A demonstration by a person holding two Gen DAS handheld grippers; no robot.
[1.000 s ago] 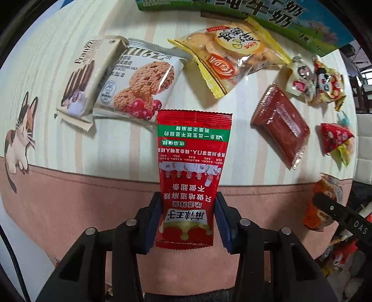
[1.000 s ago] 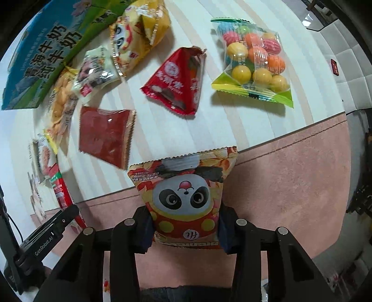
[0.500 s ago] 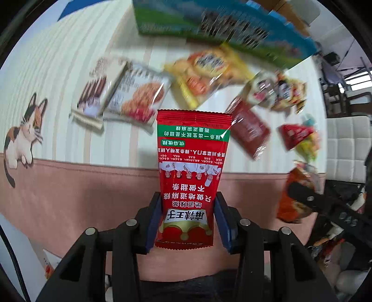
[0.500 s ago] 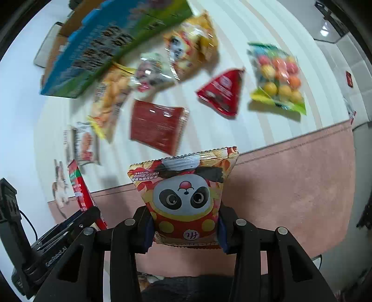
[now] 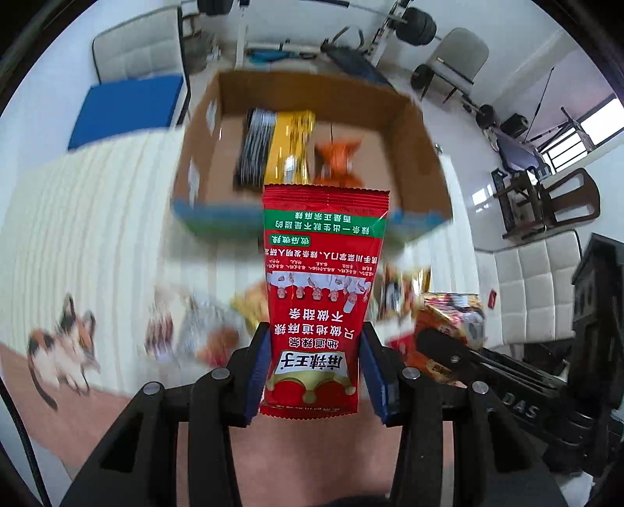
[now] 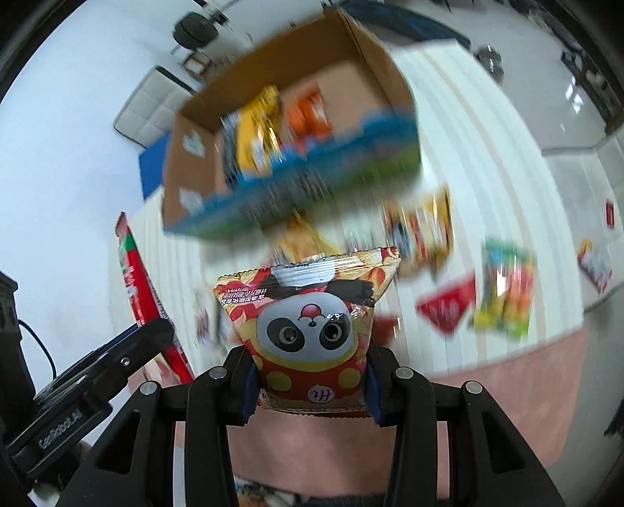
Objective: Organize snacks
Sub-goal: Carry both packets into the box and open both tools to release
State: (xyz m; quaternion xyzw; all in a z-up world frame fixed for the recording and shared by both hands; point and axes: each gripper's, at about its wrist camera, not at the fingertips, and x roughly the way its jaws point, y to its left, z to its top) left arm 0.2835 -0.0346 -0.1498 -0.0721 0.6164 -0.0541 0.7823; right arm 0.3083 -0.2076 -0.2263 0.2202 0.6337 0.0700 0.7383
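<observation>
My left gripper [image 5: 314, 374] is shut on a tall red snack packet [image 5: 321, 280] with a green band, held upright high above the table. My right gripper [image 6: 310, 376] is shut on a panda snack bag [image 6: 308, 323]. Both are seen from the other side too: the red packet [image 6: 136, 280] at the left of the right wrist view, the panda bag [image 5: 448, 316] at the right of the left wrist view. Ahead lies an open cardboard box [image 5: 421, 156], also in the right wrist view [image 6: 273, 74], holding yellow, black and orange packs [image 5: 288, 144].
Blurred snacks lie on the striped cloth: cookie packs [image 5: 202, 331], a red triangular pack [image 6: 448, 308], a colourful candy bag [image 6: 507, 288]. A cat print [image 5: 62, 347] marks the cloth's left. White chairs [image 5: 530, 288], gym gear [image 5: 413, 27] and a blue mat [image 5: 128, 105] stand around.
Both grippers rose with their packs and tilted up. The table snacks slid down in view, and the open box with the room behind came into sight.
</observation>
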